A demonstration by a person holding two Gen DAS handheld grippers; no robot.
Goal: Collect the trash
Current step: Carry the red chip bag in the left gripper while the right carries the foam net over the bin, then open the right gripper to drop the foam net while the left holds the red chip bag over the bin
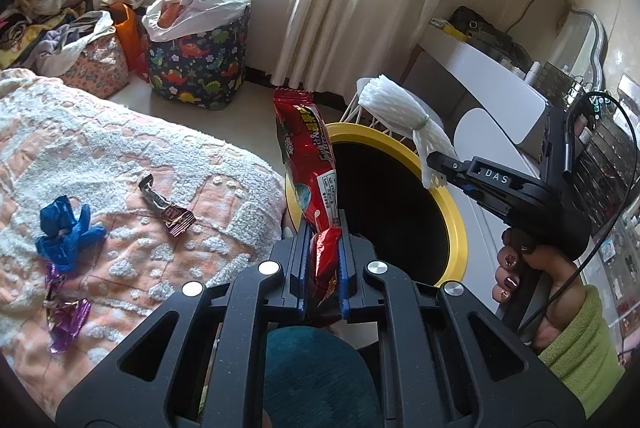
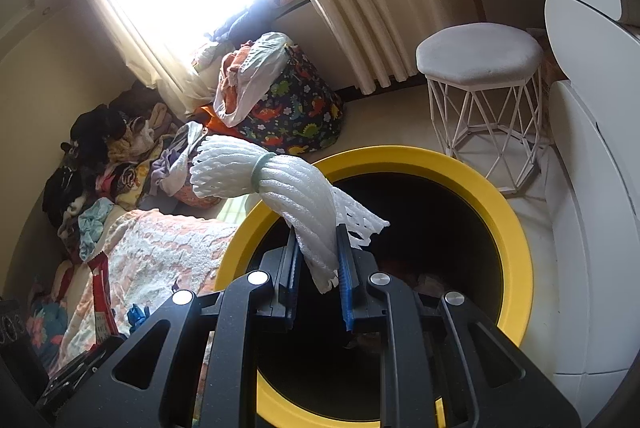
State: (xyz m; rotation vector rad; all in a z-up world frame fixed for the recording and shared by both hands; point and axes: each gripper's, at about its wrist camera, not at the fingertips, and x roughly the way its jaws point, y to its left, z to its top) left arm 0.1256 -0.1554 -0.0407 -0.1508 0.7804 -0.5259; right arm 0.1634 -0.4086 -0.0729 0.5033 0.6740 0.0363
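My left gripper (image 1: 325,228) is shut on a red snack wrapper (image 1: 306,152) that stands up from its jaws, just left of a yellow-rimmed bin (image 1: 456,228). My right gripper (image 2: 318,230) is shut on a white foam net bundle (image 2: 280,184) tied with a green band, held over the yellow-rimmed bin (image 2: 516,228). In the left wrist view the right gripper (image 1: 434,164) and the foam net bundle (image 1: 400,108) hang above the bin's far side. On the bedspread (image 1: 100,148) lie a blue wrapper (image 1: 66,232), a brown wrapper (image 1: 170,208) and a purple wrapper (image 1: 66,316).
A dinosaur-print basket (image 1: 196,64) full of clothes stands by the curtain (image 1: 360,0). A white wire stool (image 2: 480,96) stands behind the bin. White cabinets (image 2: 592,228) run along the right. A hand in a green sleeve (image 1: 576,340) holds the right gripper.
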